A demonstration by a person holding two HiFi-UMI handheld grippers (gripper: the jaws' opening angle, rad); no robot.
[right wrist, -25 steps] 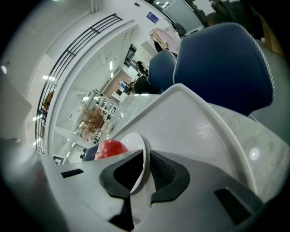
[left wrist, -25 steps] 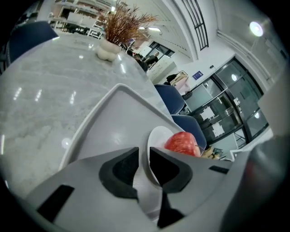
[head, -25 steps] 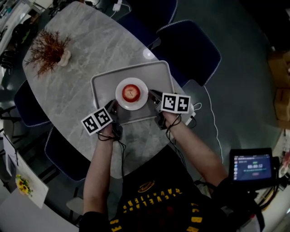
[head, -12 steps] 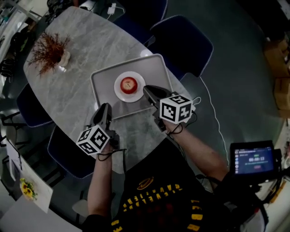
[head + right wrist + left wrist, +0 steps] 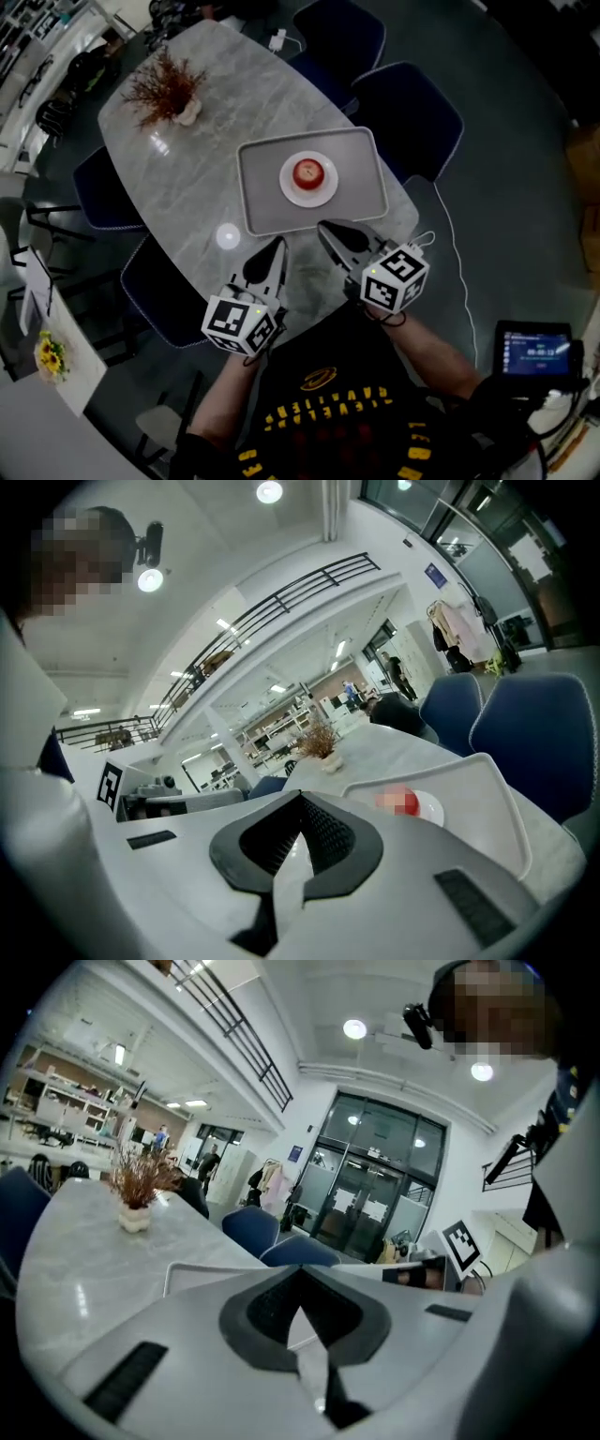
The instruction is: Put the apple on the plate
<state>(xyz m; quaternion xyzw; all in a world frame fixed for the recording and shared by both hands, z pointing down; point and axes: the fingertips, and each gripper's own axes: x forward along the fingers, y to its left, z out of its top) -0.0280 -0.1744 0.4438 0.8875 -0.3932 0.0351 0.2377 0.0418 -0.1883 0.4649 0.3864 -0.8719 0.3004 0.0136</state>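
— Where was the apple (image 5: 308,172) seen?
— The round red fruit was found on a small white round plate (image 5: 325,191), at the middle of the grey, round-cornered tray (image 5: 267,192) set on the marbled oval table (image 5: 187,178).
— And the jaws?
— The left gripper (image 5: 278,243) had just been closing: its jaws were pressed together, with nothing between. The right gripper (image 5: 324,226) was shut too, its ribbed dark pads (image 5: 328,834) empty. Both were held by the tray's near edge, apart from it.

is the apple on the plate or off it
On the plate. In the head view the red apple sits at the middle of the white plate, which lies on the grey tray.
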